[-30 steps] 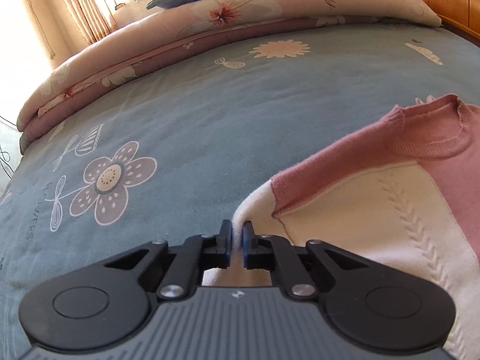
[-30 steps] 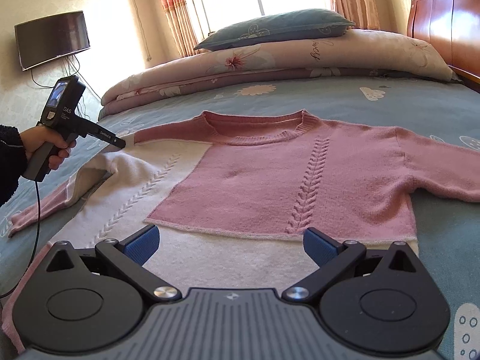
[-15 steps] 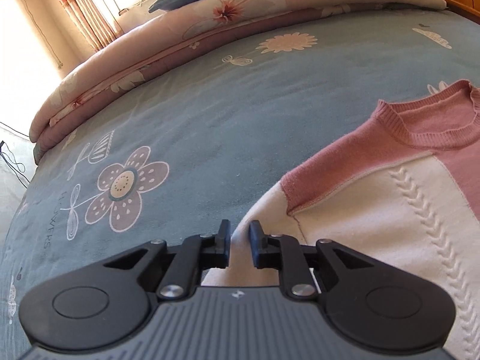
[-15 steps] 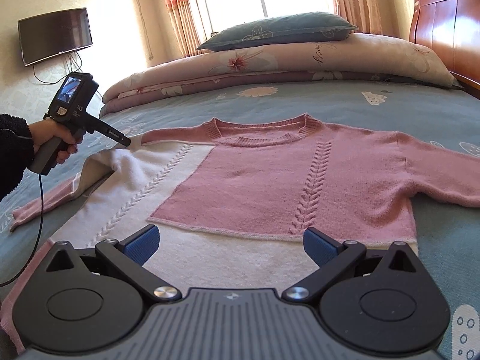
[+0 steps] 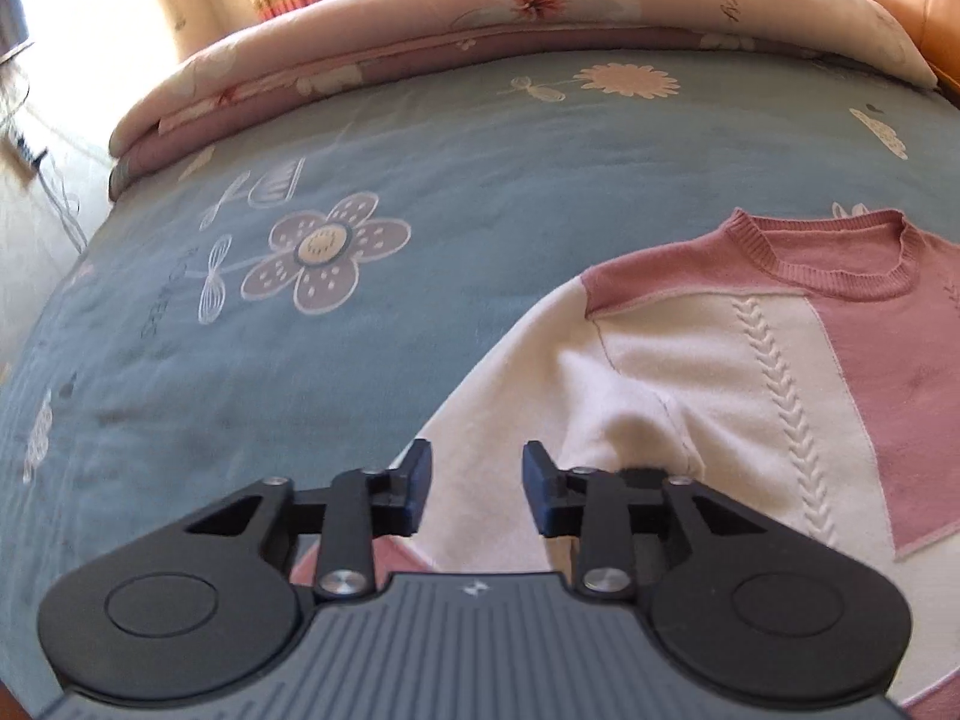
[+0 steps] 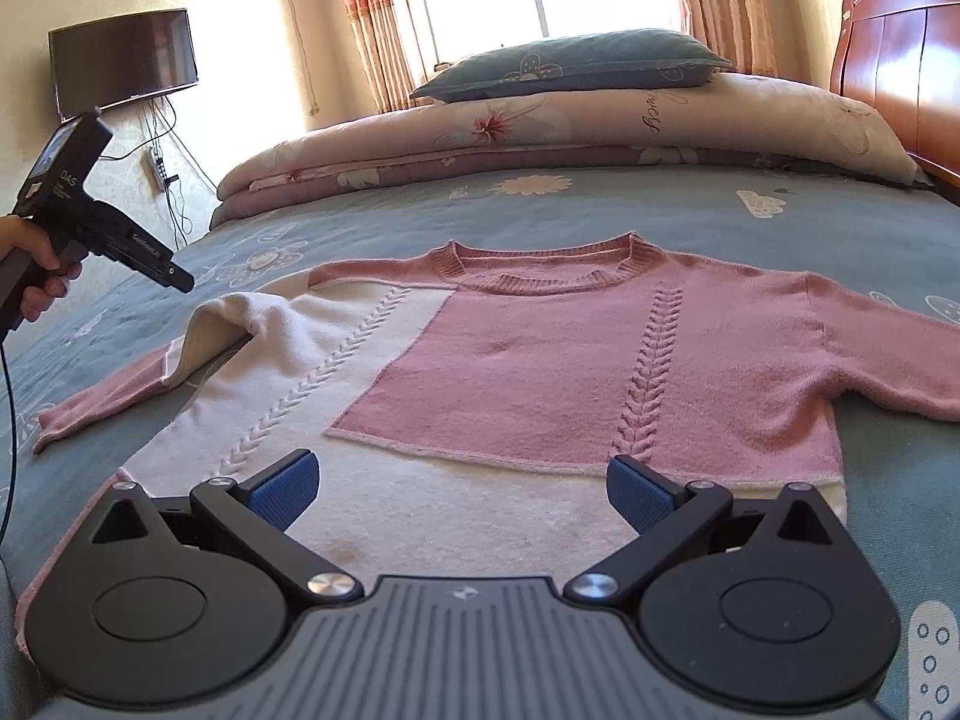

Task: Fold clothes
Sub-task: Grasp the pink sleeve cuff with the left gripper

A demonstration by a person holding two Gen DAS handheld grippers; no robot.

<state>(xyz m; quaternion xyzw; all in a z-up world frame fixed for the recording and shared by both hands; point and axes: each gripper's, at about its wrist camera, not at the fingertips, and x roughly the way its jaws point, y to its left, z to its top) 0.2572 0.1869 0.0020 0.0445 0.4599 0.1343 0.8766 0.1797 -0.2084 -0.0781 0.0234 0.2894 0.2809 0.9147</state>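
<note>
Right wrist view: sweater (image 6: 540,360) flat on bed (image 6: 780,228).

A sweater (image 6: 540,360) in dusty pink is seen, with a cream panel down one side and along the hem, and raised braid-like knit lines. The bedspread (image 5: 420,192) is coloured grey-blue and printed with pale mauve and cream flowers and white outline drawings. A folded quilt (image 6: 600,120) is shown in pale pink with red-centred blossoms. The pillow (image 6: 576,66) is dark teal with a pale flower. Curtains (image 6: 366,18) are striped orange-red and cream. The headboard (image 6: 900,60) is reddish-brown wood.
</note>
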